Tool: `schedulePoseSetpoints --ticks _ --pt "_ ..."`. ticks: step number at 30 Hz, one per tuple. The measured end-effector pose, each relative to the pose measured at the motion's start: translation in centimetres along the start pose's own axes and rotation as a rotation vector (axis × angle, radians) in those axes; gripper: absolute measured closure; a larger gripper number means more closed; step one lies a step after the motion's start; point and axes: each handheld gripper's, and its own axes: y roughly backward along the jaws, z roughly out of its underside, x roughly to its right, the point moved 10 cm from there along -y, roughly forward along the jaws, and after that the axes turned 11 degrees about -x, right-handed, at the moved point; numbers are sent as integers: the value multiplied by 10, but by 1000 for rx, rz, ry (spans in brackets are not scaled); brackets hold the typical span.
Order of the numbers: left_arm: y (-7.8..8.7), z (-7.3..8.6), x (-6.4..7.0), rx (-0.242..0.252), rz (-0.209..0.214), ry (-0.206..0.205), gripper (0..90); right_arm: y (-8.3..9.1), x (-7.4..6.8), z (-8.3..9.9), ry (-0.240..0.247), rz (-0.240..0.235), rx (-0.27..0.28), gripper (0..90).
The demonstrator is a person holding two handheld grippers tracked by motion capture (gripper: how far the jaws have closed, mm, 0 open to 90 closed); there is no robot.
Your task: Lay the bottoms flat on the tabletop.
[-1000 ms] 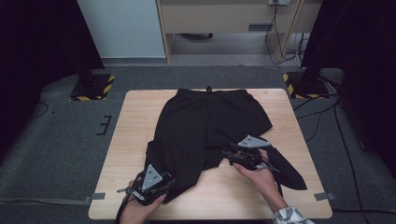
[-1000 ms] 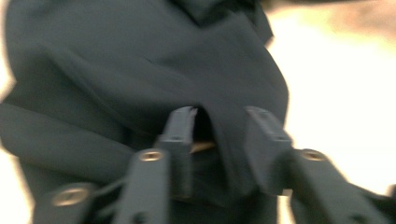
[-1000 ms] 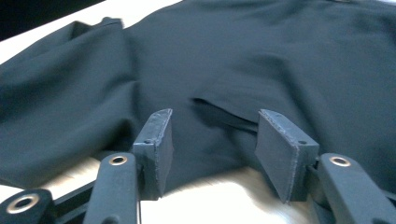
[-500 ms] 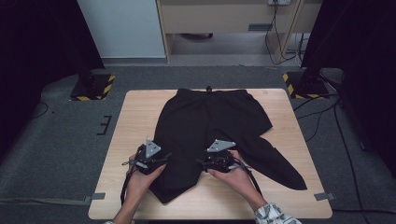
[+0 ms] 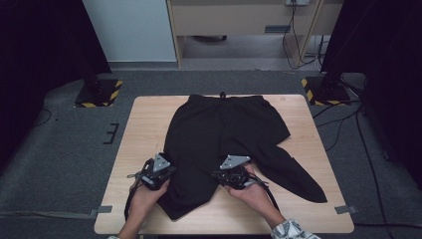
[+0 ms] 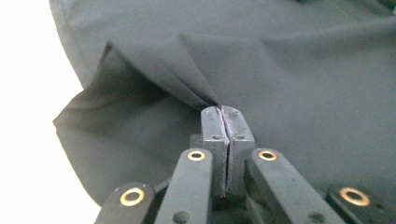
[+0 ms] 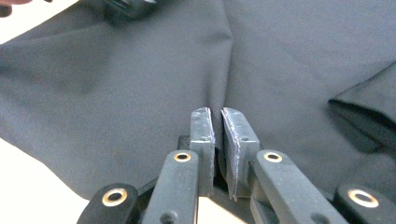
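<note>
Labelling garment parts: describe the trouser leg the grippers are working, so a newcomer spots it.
On the wooden table lie black trousers, waistband at the far edge. The near leg runs straight toward the person between both grippers; the other leg splays toward the right corner.

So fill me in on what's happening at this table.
A person is working a pair of black shorts spread on the wooden table, a gripper in each hand. The left gripper is shut on a pinched fold of the fabric. The right gripper rests at the cloth with its jaws slightly apart.
</note>
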Motion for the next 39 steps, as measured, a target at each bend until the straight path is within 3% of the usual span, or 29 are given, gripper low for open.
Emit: schedulePoseSetpoints --ticks 3,6,8,10,15,17,22,26,31,34,37,39 --pt "18 21 14 -17 24 -13 881 4 -7 4 11 -9 2 825" --pt "23 35 22 -60 28 -49 861 7 -15 7 26 -14 2 790" --pt "22 40 19 -68 -10 -53 767 8 -19 10 32 -8 -4 718" --pt "20 38 12 -55 -18 -22 654 10 -17 12 24 10 -8 633" --pt "11 34 3 -45 5 13 643 15 -13 12 9 26 3 547" --pt "9 32 4 -47 24 11 666 12 -15 14 14 14 -7 579" --pt "10 27 12 -46 43 -39 854 5 -17 14 52 15 -22 858" --pt "22 7 10 24 31 -42 883 12 -13 2 36 11 20 877" --pt "27 -24 -2 88 12 -16 884 24 2 -12 12 27 50 870" --pt "20 -42 -19 110 -13 18 884 25 20 -15 -18 52 49 872" --pt "-3 -55 -44 93 -21 90 884 18 44 -17 -58 81 29 874" --pt "-20 -54 -55 41 -38 100 886 9 60 -18 -99 107 9 889"
